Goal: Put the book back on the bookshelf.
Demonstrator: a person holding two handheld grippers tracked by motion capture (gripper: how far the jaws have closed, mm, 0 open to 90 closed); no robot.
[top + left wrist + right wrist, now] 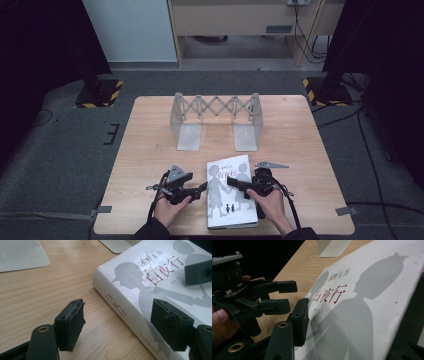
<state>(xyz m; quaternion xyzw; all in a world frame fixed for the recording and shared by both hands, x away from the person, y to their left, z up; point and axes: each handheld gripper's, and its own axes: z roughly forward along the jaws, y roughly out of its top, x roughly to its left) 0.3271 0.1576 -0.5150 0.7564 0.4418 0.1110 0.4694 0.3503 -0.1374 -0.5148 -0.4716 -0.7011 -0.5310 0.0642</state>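
A thick white book (227,192) with grey silhouettes and red characters on its cover lies near the front middle of the wooden table (150,150). My right gripper (235,183) comes in from the book's right edge. In the right gripper view one pad (299,317) rests on the cover (352,315) and the other jaw is hidden behind the book's edge. My left gripper (202,187) sits just left of the spine. In the left gripper view it (118,305) stands open: one pad (72,322) hangs over bare wood, apart from the spine (117,307), the other over the cover.
A grey expandable book stand (215,112) with two flat foot plates stands at the back middle of the table. One plate (20,255) lies ahead of the left gripper. Bare wood lies between the stand and the book. Black-and-yellow bases (100,92) stand on the floor beyond.
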